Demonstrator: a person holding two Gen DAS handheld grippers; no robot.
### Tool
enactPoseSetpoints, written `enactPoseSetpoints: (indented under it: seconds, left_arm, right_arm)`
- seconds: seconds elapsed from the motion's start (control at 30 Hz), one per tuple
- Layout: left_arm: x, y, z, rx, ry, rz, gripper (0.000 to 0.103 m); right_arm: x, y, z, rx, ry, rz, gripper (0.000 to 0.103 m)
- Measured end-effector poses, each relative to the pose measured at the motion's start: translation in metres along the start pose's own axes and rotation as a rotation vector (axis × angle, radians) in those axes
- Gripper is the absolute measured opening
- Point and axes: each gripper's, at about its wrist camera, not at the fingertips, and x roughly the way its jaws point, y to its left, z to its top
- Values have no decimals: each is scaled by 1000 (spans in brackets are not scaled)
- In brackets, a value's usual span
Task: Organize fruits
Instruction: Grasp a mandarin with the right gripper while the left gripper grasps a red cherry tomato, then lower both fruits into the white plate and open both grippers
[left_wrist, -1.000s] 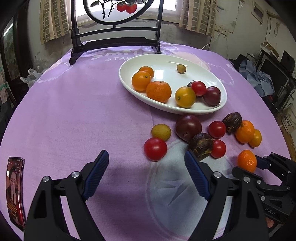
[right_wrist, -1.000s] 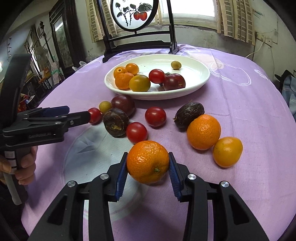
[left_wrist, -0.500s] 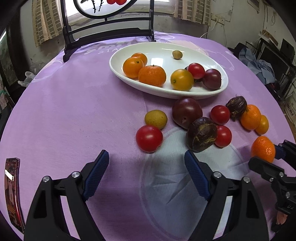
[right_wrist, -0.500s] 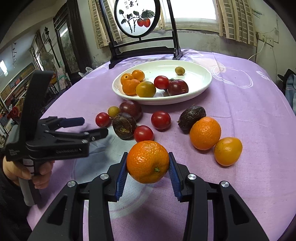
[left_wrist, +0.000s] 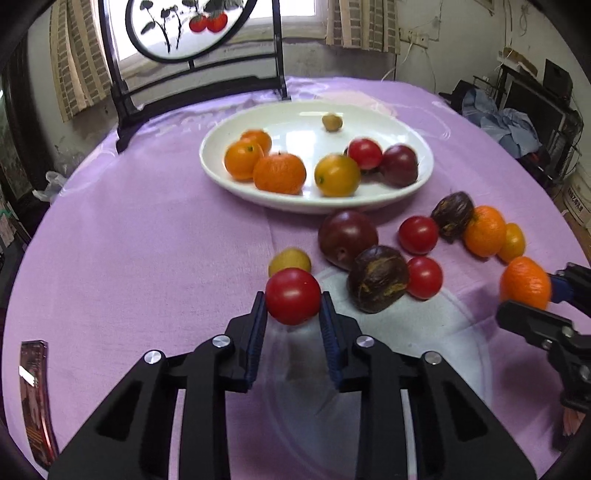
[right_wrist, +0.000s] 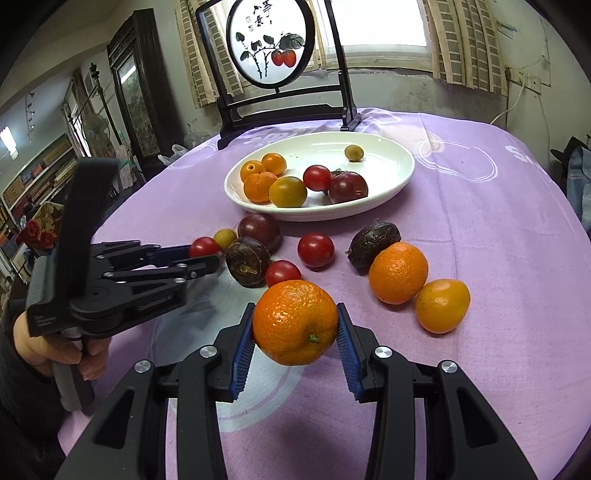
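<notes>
left gripper (left_wrist: 293, 314) has just snapped in, blue pads now pinching a red tomato (left_wrist: 293, 296) btwn them, right in front of a small yellow-green fruit (left_wrist: 289, 260) on the purple cloth (left_wrist: 147, 240). right gripper (right_wrist: 295, 334) clamped on a tangerine (right_wrist: 294, 322), pads pressed to both sides, fruit looks clear of the cloth w/ a shadow under it. white oval plate (left_wrist: 229, 181) sits further back w/ several fruits in it: three orange ones at its left, a yellow one, a red tomato, a dark plum, a small olive-coloured fruit alone near the far rim. loose fruit on the cloth btwn plate and grippers: dark plum (left_wrist: 347, 238), wrinkled brown fruit (left_wrist: 377, 278) just beside it, two more red tomatoes, another wrinkled one (right_wrist: 373, 243), an orange (right_wrist: 398, 272) touching a yellow-orange fruit (right_wrist: 442, 305). in the right wrist view a hand (right_wrist: 55, 347) grips the left tool's handle. phone (left_wrist: 35, 391) lies at the cloth's left edge, a round painted screen on a dark stand (right_wrist: 273, 40) behind the plate
</notes>
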Motion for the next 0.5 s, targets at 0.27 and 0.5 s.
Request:
enactPoseSetpoints:
  seconds: [0.27,0.5]
  left_arm:
    - [-29,12,43,0,-65,-51,28]
    - [-9,25,90,-61,-62,-57,28]
  right_arm:
    - [-11,13,38,-57,-69,-36,42]
    - [28,15,107,-110,-85,-74,42]
